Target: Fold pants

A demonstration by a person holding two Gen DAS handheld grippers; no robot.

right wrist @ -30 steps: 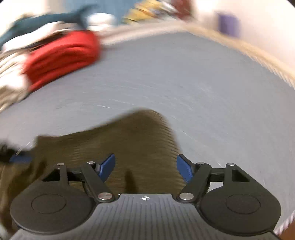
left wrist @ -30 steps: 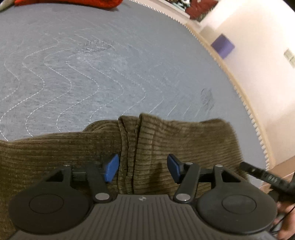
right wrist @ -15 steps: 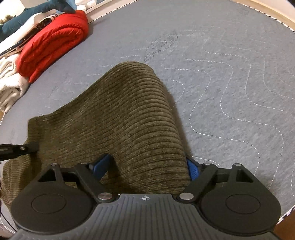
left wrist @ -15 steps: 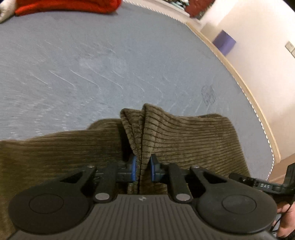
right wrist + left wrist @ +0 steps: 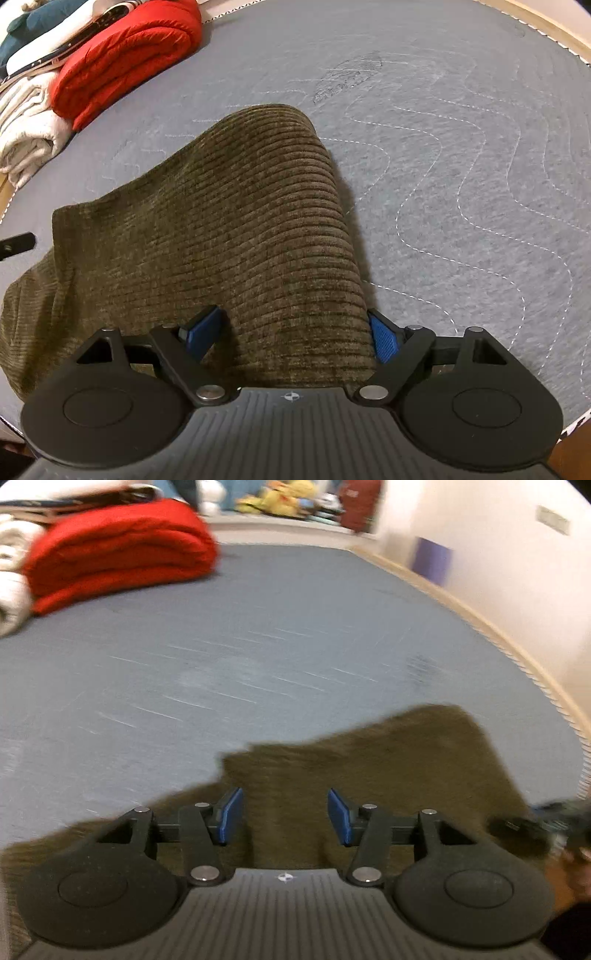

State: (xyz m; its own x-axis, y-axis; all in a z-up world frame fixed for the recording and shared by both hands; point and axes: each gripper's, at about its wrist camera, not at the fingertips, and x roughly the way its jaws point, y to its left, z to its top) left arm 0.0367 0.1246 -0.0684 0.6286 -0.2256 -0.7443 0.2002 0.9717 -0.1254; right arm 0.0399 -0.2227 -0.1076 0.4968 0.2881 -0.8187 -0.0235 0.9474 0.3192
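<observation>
Olive-green corduroy pants [image 5: 207,229] lie on a grey quilted mattress [image 5: 461,155]. In the right wrist view, a raised fold of the pants sits between the blue pads of my right gripper [image 5: 291,336]; the jaws stand wide apart around the fold. In the blurred left wrist view, my left gripper [image 5: 282,816] is open and empty just above the pants [image 5: 388,760], which lie flat below it. The other gripper's tip [image 5: 517,827] shows at the right edge.
A folded red blanket [image 5: 125,55] and white and teal laundry [image 5: 26,125] are piled at the mattress's far left. The mattress edge with its beige frame [image 5: 498,627] runs along the right, next to a white wall and a purple box [image 5: 432,561].
My left gripper was shut on a pinched ridge of the pants half a second ago; it has opened, let go and lifted, and the ridge has dropped flat. The right gripper has barely moved.
</observation>
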